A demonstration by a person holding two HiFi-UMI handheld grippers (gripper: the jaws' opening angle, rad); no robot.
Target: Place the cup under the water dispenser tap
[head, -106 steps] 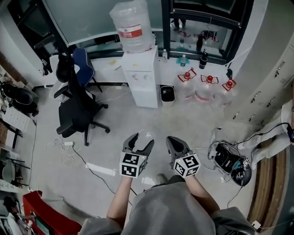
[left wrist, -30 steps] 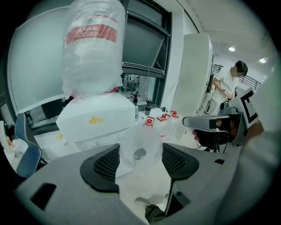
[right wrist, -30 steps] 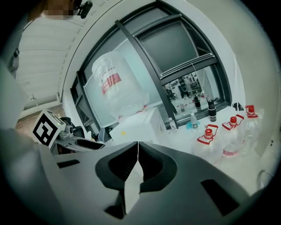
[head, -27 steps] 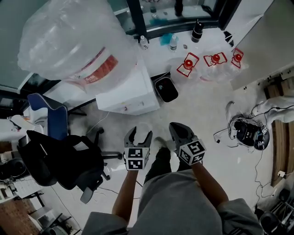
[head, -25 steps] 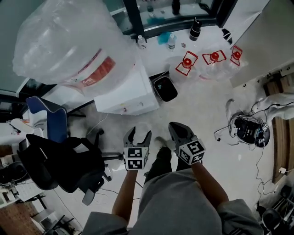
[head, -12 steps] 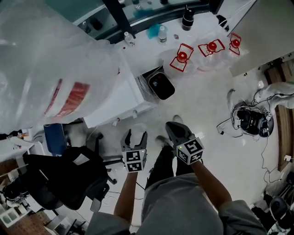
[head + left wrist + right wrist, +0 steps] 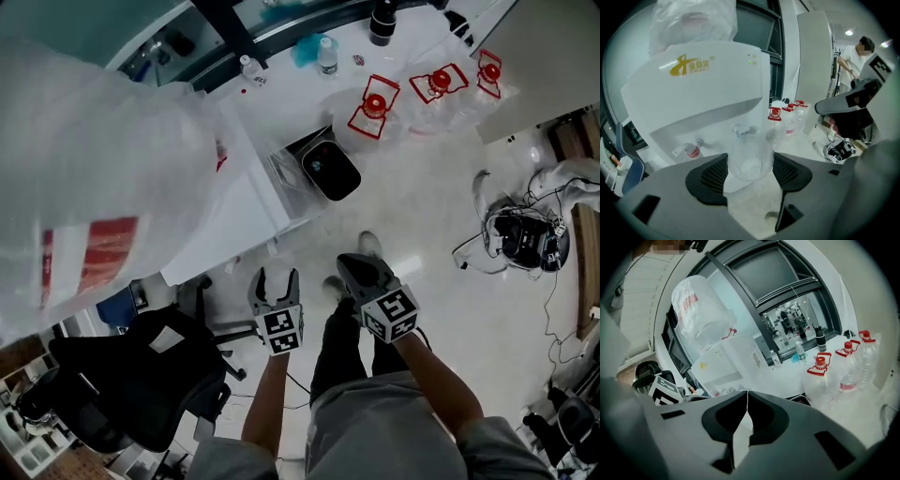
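A clear plastic cup [image 7: 751, 149] stands upright between the black pads of my left gripper [image 7: 750, 169], which is shut on it. Just beyond the cup is the white water dispenser [image 7: 698, 89], with a red tap [image 7: 692, 151] to the left and a second tap [image 7: 743, 130] right behind the cup's rim. In the head view my left gripper [image 7: 278, 277] hangs in front of the dispenser [image 7: 239, 202], under its big bottle [image 7: 89, 197]. My right gripper [image 7: 351, 264] is beside it, shut and empty; its tips [image 7: 746, 398] meet.
A black swivel chair [image 7: 127, 375] stands close on the left. A small bin [image 7: 328, 169] sits right of the dispenser, with several red-capped water jugs [image 7: 375, 103] beyond. Cables and a device [image 7: 525, 234] lie on the floor at right. A person [image 7: 851, 56] stands far off.
The view has closed in on the dispenser, whose bottle now fills the upper left. Both grippers keep their places before the body; the left still holds the cup.
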